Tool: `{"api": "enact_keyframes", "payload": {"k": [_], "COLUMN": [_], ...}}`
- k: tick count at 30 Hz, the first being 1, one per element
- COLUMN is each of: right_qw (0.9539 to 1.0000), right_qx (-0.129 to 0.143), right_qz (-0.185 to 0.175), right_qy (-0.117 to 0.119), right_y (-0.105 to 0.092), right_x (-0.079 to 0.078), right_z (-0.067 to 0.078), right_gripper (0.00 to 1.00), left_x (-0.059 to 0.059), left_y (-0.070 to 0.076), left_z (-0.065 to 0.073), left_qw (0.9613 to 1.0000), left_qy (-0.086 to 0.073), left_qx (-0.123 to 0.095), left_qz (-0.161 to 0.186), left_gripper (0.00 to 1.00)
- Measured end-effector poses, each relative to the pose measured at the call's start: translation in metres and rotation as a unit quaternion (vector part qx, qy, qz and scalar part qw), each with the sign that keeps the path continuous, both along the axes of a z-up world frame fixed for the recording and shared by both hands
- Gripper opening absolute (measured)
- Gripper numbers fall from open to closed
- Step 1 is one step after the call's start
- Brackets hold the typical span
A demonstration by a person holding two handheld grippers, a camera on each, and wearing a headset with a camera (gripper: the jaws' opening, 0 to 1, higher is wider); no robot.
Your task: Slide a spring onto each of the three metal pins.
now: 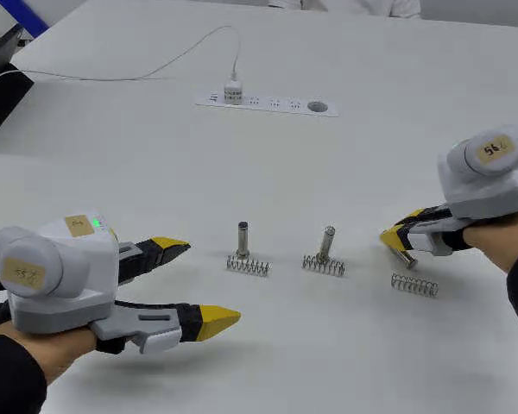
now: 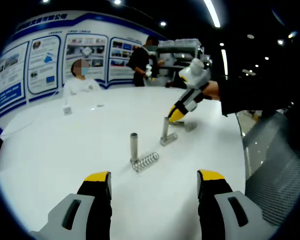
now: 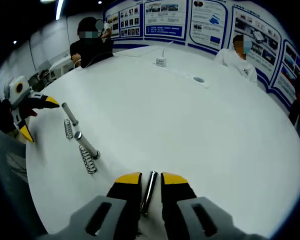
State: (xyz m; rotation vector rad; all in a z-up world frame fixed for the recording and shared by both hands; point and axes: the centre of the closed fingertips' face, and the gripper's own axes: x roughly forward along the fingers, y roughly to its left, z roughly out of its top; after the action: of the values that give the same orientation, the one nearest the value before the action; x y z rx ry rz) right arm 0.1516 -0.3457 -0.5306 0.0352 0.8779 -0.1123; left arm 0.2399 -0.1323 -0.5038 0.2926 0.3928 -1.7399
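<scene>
Two metal pins stand on the white table (image 1: pixel 155 172): the left pin (image 1: pixel 243 239) (image 2: pixel 134 147) upright, the middle pin (image 1: pixel 326 243) (image 2: pixel 165 130) leaning a little. A spring (image 1: pixel 247 266) (image 2: pixel 146 161) lies in front of the left pin and another spring (image 1: pixel 324 266) (image 3: pixel 88 160) by the middle one. A third spring (image 1: pixel 413 285) lies further right. My right gripper (image 1: pixel 395 240) (image 3: pixel 151 181) is shut on the third pin (image 1: pixel 405 257) (image 3: pixel 149 192), low over the table beside that spring. My left gripper (image 1: pixel 198 283) (image 2: pixel 154 180) stands open and holds nothing, left of the left pin.
A white power strip (image 1: pixel 268 103) with a plug and a white cable (image 1: pixel 155 65) lies at the back of the table. A dark object (image 1: pixel 0 82) sits at the far left edge. People (image 3: pixel 92 42) sit and stand around the far side.
</scene>
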Motion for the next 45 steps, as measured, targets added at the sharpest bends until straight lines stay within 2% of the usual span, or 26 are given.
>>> {"api": "enact_keyframes", "payload": {"k": [6, 14, 30, 36, 39, 41, 43, 45], "right_qw": [0.9997, 0.9992, 0.9981, 0.9966, 0.9967, 0.9971, 0.9975, 0.998], "right_qx": [0.015, 0.017, 0.006, -0.005, -0.005, -0.001, -0.009, -0.002], "right_qz": [-0.017, -0.028, -0.021, -0.023, -0.025, -0.029, -0.03, -0.034], "right_qy": [0.007, 0.023, 0.057, 0.079, 0.077, 0.071, 0.063, 0.054], "right_y": [-0.003, -0.003, -0.001, 0.0, -0.001, -0.002, -0.003, -0.001], "right_x": [0.0, 0.001, 0.0, 0.001, 0.0, 0.0, -0.001, -0.001], "right_z": [-0.005, -0.008, -0.014, -0.015, -0.014, -0.014, -0.013, -0.008], "right_gripper": [0.14, 0.12, 0.1, 0.09, 0.09, 0.09, 0.09, 0.09], "left_x": [0.001, 0.001, 0.003, 0.003, 0.003, 0.002, 0.002, 0.002], "left_y": [0.001, 0.001, 0.001, 0.0, -0.002, -0.002, -0.002, -0.001], "left_z": [0.0, 0.0, 0.003, 0.003, 0.004, 0.004, 0.005, 0.006], "left_qw": [1.0, 1.0, 1.0, 1.0, 1.0, 1.0, 1.0, 1.0], "left_qy": [0.003, 0.004, 0.002, 0.002, 0.002, 0.001, -0.001, -0.002], "left_qx": [-0.002, -0.002, -0.006, -0.006, -0.007, -0.007, -0.007, -0.007], "left_qz": [0.003, 0.004, 0.005, 0.004, 0.004, 0.002, 0.001, 0.001], "left_gripper": [0.71, 0.71, 0.7, 0.7, 0.7, 0.7, 0.7, 0.7]}}
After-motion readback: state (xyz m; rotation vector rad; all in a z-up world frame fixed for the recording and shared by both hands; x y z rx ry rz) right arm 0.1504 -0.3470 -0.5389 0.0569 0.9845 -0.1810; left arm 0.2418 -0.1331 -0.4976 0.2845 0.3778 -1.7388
